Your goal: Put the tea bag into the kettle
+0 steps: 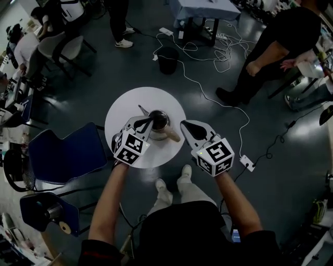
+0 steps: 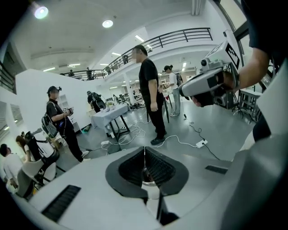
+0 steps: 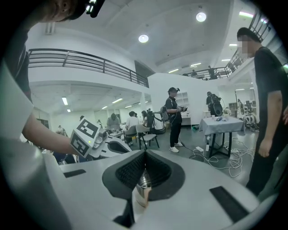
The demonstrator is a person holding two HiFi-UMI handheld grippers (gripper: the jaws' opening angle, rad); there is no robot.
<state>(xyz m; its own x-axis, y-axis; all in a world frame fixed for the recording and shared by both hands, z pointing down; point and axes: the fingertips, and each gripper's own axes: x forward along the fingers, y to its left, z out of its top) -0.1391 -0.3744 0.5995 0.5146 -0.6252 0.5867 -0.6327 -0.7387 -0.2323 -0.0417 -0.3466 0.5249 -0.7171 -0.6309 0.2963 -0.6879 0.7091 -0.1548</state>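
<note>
— One round white table [image 1: 122,106] bore the kettle [image 1: 159,120] near its middle.
— And you held the left gripper [image 1: 151,120] at the kettle's left side, the right gripper [image 1: 182,123] just beside its wooden handle [image 1: 173,136] — both clenched tight; tea bag too small to make out.

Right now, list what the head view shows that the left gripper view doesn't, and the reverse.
Head view only: the kettle seen whole on the round table, the blue chair, and the left gripper from above. Left gripper view only: the balcony railing, the ceiling lights, and its own jaws close up, closed together. Both: the right gripper, the power strip on the floor, and the cloth-covered table.
</note>
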